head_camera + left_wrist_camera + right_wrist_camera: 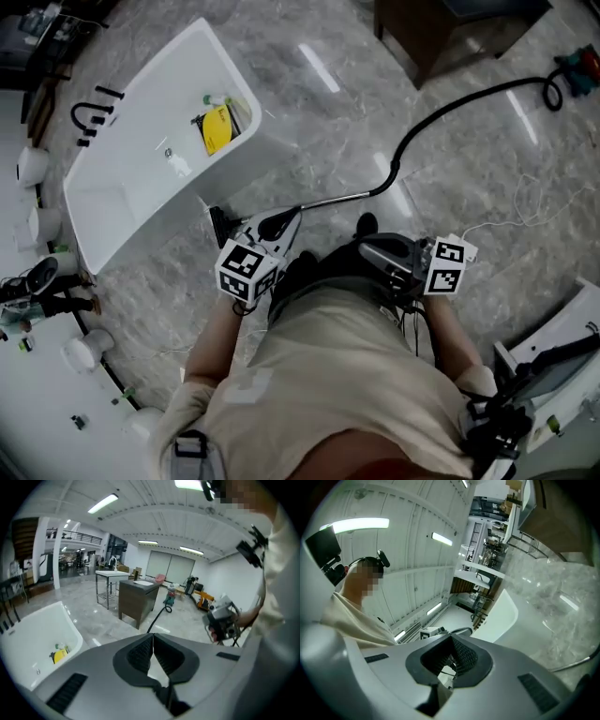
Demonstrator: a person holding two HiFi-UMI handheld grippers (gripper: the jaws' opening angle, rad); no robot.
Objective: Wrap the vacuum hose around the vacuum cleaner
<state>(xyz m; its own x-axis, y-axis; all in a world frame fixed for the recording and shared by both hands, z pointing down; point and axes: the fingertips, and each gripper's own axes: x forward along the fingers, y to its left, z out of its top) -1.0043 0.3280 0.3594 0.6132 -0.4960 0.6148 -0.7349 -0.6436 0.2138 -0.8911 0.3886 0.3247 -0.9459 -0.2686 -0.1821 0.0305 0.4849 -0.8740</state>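
Jaws were shut on nothing on both left gripper (152,639) and right gripper (451,641), held near the body, likely because no grasp had begun. Vacuum hose (450,103) lay unwrapped, stretching from vacuum cleaner (579,67) at upper right toward centre.

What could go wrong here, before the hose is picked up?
1. The hose lies stretched across the floor; pulling it may drag or tip the far vacuum cleaner.
2. The metal wand passes near the person's shoe, beside the bathtub: a possible trip.
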